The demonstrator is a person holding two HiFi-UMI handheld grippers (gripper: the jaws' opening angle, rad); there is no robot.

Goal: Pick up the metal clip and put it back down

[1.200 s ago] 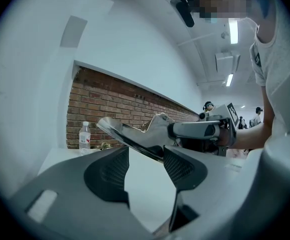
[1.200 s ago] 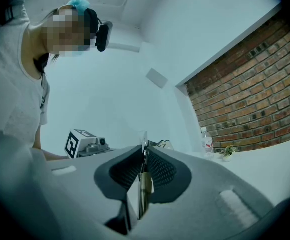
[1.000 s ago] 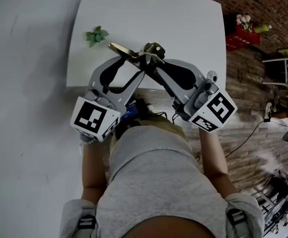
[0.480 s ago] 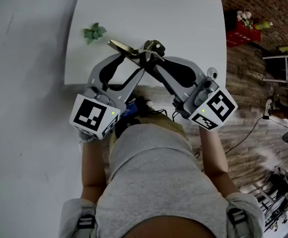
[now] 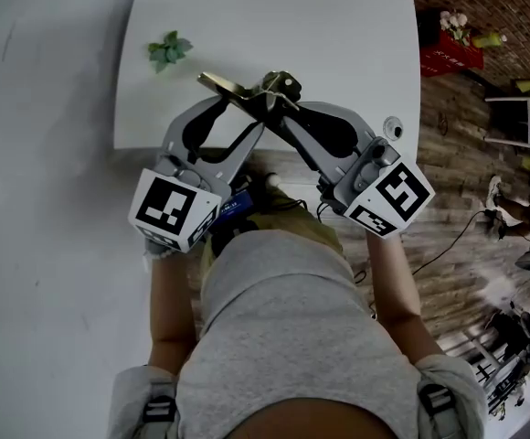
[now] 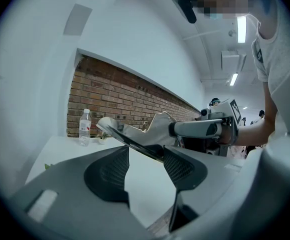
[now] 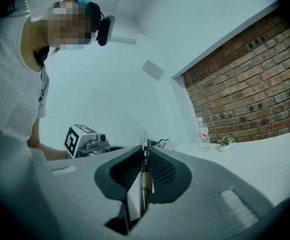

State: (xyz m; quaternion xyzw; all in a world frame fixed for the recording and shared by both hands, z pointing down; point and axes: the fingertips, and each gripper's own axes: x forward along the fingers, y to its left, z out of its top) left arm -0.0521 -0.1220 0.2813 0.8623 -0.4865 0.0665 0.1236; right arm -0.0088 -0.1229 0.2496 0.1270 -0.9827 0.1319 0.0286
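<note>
Status: metal clip (image 5: 238, 94) is off the table (image 5: 338, 26), held in the air over its near edge, upper centre of the head view. Both tools meet at it.

Right tool (image 5: 281, 112): jaws nearly together, pinched on a thin plate of the clip. In the right gripper view we see that plate (image 7: 145, 184) edge-on between the pads of the right tool (image 7: 144, 156), with contact on both sides.

Left tool (image 5: 245, 113): jaws well apart and not clamping. In the left gripper view the clip (image 6: 135, 134) runs diagonally across the gap of the left tool (image 6: 145, 159), long lever pointing to the upper left of the frame, lower end right at the right-hand pad (image 6: 180, 166). We can't tell whether it touches that pad. The left-hand pad is clear of it.

Elsewhere on the table: a small green plant (image 5: 169, 48) in the upper left of the head view, well apart from the clip, and a water bottle (image 6: 85, 126) at the far edge against the brick wall (image 6: 115, 94).
</note>
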